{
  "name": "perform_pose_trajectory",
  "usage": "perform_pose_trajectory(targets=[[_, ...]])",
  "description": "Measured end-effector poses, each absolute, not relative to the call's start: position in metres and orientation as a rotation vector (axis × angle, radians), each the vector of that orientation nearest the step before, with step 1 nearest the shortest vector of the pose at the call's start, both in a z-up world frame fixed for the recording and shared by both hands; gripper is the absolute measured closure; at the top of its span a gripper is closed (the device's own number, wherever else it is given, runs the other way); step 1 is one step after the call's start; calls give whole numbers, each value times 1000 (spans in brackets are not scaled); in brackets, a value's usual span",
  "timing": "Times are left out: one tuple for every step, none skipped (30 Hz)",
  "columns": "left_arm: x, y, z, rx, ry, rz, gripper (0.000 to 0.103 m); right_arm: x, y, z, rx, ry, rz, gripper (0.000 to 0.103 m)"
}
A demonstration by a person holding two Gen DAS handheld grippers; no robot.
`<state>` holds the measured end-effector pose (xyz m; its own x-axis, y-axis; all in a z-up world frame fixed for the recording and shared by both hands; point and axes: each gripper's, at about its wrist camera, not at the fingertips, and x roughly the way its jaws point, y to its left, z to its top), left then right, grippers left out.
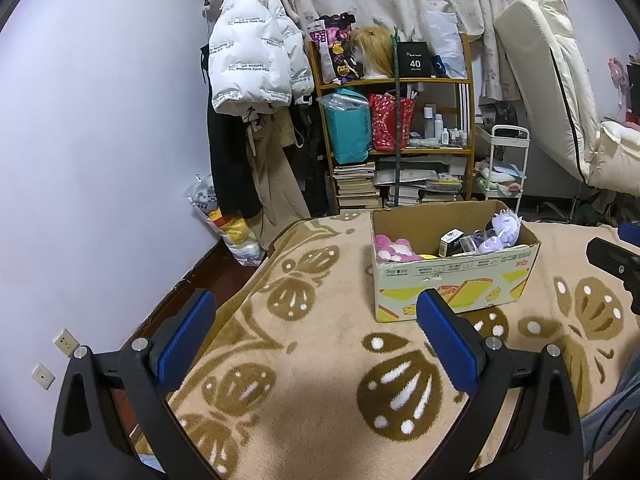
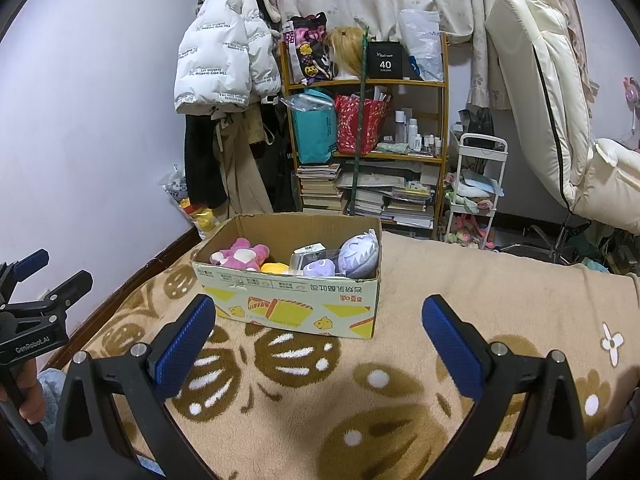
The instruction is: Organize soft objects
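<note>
My left gripper (image 1: 316,336) stands spread wide, its blue ribbed pads (image 1: 184,332) with nothing between them but blanket; my right gripper (image 2: 318,342) is just as wide apart and just as empty. Both hover low in their frames over the tan fleece blanket with brown butterfly and leaf shapes (image 2: 460,280).

Just past the fingertips, centre frame, sits the open brown cardboard box with yellow printing (image 2: 292,300). Inside lie the soft things: a pink and white plush toy (image 2: 240,258) at its left end, something yellow and soft (image 2: 274,268) beside it, a pale lilac round plush (image 2: 360,256) and a smaller purple one (image 2: 318,269) at the right, with a small printed carton (image 1: 450,240) between them.

No soft thing shows loose on the blanket, so this fits either toys already gathered in, or toys waiting to be lifted out and sorted; I can't judge which.

The blanket is open on both sides of the box. Its left edge drops to dark floor at the lilac wall (image 1: 100,140); behind stands a crowded wooden shelf (image 2: 364,84).
</note>
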<state>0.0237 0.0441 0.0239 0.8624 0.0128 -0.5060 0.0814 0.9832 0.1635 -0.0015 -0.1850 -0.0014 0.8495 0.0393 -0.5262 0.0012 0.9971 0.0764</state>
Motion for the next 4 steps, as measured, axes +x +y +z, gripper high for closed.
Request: perform_pose_trajectory(targets=[[24, 44, 24, 182, 531, -40, 4, -1, -185, -1, 77, 556, 20, 0], [23, 44, 25, 183, 531, -42, 4, -1, -185, 0, 77, 556, 21, 0], [23, 43, 25, 184, 530, -44, 4, -1, -185, -1, 77, 557, 21, 0], [22, 42, 25, 186, 528, -44, 4, -1, -186, -1, 76, 557, 20, 0]])
